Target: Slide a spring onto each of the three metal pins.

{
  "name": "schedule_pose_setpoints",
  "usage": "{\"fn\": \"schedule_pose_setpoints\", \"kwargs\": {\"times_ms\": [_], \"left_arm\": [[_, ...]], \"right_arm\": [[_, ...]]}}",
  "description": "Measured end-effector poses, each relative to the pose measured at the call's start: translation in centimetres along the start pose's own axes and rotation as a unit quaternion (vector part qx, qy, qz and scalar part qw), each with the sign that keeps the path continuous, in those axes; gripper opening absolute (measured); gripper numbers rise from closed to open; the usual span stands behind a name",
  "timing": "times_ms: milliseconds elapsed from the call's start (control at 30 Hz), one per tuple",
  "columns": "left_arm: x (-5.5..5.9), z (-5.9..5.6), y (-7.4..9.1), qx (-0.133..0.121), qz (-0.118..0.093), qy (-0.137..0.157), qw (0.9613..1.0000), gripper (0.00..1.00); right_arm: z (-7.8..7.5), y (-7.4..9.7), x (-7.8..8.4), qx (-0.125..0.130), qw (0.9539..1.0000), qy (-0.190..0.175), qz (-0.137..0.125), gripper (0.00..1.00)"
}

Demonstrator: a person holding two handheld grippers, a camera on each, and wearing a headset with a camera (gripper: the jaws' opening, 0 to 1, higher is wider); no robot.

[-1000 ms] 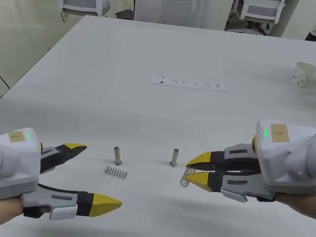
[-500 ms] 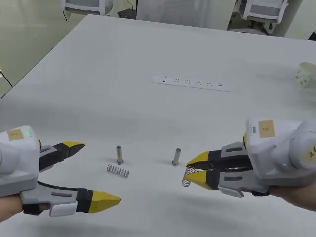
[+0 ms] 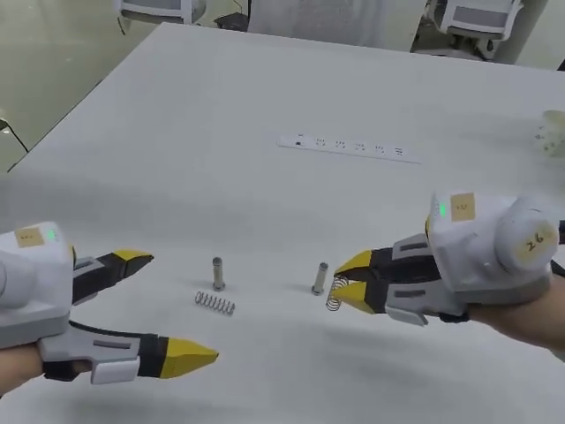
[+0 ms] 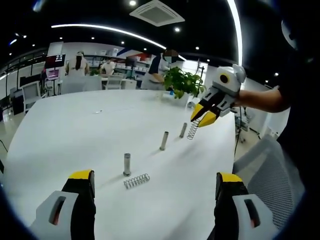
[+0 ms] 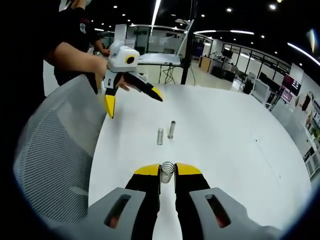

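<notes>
While right hand-held gripper [image 3: 349, 281] pinches a spring [image 3: 334, 299] beside a pin [image 3: 320, 277] | left hand-held gripper [image 3: 172, 307] gapes wide | second spring [image 3: 214, 303] lies on tabletop [image 3: 265, 203]

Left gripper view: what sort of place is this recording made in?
Probably an open-plan office: a large white table with a power strip on it, office chairs behind it, and a ceiling air-conditioning vent overhead.

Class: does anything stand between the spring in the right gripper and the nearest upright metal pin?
Nothing visible does. The coiled steel spring, pinched in the right gripper, hangs close beside the short upright metal pin, with no object between them.
</notes>
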State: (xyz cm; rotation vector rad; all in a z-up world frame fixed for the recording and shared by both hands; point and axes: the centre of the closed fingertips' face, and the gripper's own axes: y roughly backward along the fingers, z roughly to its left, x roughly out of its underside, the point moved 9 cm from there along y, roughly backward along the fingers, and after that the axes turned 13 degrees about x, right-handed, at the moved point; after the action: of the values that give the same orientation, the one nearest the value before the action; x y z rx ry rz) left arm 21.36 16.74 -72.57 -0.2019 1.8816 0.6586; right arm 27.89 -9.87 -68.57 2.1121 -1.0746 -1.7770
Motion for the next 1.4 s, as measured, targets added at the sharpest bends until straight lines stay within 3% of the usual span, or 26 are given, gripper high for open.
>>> {"fn": "schedule_pose_setpoints", "kwargs": {"times_ms": [333, 533, 1400], "left_arm": [[0.3, 0.0, 0.3, -0.003, 0.001, 0.003, 1.0, 0.98], [0.7, 0.1, 0.7, -0.008, 0.002, 0.004, 1.0, 0.98], [1.2, 0.1, 1.5, -0.019, -0.003, 0.011, 0.9998, 0.98]], "right_arm": [[-2.3, -1.1, -0.4, 0.044, 0.9986, -0.029, -0.001, 0.08], [-3.4, -1.5, -0.7, 0.057, 0.9974, -0.045, -0.004, 0.08], [-3.9, -3.9, 0.6, 0.053, 0.9962, -0.063, 0.028, 0.08]]}}
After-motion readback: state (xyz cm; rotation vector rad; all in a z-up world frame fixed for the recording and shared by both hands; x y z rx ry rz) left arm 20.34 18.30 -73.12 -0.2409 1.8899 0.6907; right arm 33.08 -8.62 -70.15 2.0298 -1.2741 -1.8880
